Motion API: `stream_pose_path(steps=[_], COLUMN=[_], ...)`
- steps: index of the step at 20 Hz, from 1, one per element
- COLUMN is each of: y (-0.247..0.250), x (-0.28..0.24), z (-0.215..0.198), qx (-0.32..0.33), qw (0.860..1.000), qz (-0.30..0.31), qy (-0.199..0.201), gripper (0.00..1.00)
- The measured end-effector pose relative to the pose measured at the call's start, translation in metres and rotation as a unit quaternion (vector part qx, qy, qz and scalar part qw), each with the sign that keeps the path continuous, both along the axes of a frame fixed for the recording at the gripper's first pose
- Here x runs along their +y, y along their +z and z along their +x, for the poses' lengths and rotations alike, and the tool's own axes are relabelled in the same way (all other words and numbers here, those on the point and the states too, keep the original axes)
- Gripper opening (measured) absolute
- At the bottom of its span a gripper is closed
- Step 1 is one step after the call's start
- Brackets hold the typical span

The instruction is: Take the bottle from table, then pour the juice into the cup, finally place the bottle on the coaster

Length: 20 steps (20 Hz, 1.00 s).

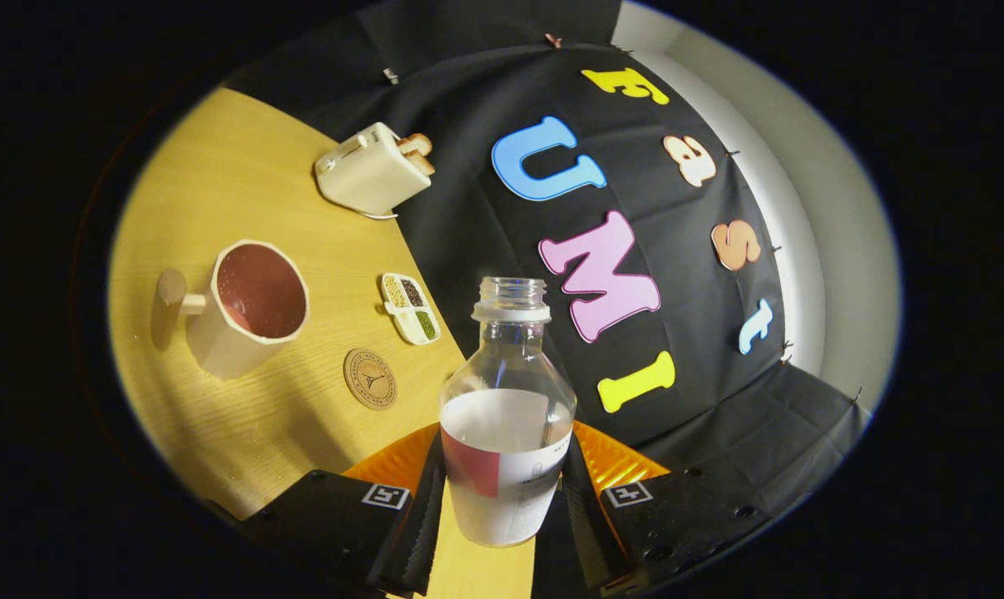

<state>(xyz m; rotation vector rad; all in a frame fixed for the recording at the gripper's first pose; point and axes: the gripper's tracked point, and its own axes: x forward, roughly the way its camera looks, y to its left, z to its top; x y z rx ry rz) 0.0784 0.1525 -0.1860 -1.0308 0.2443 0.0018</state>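
A clear, uncapped plastic bottle (506,408) with a white and red label stands between my two black fingers, and my gripper (502,507) is shut on its lower body. The whole view is rolled, so the wooden table (244,191) slopes away to the left. A cream cup (248,304) with a reddish inside and a wooden handle sits beyond the fingers to the left. The round cork coaster (370,378) lies on the table between the cup and the bottle.
A cream toaster (374,168) with toast in its slots stands at the far side of the table. A small white divided dish (411,309) with grains lies just beyond the coaster. The black cloth wall hangs behind the bottle.
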Motion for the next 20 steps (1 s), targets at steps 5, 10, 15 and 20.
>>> stream_pose_path(steps=[5, 10, 15, 20], y=[-0.026, -0.035, -0.043, -0.051], x=[0.02, 0.03, 0.031, 0.032], z=[-0.001, 0.005, 0.011, 0.015], qx=[0.029, 0.037, 0.05, 0.062], qw=[0.997, 0.992, 0.983, 0.973], qz=[-0.054, -0.106, -0.165, -0.207], qy=[0.041, 0.056, 0.065, 0.077], gripper=[0.7, 0.69, 0.69, 0.69])
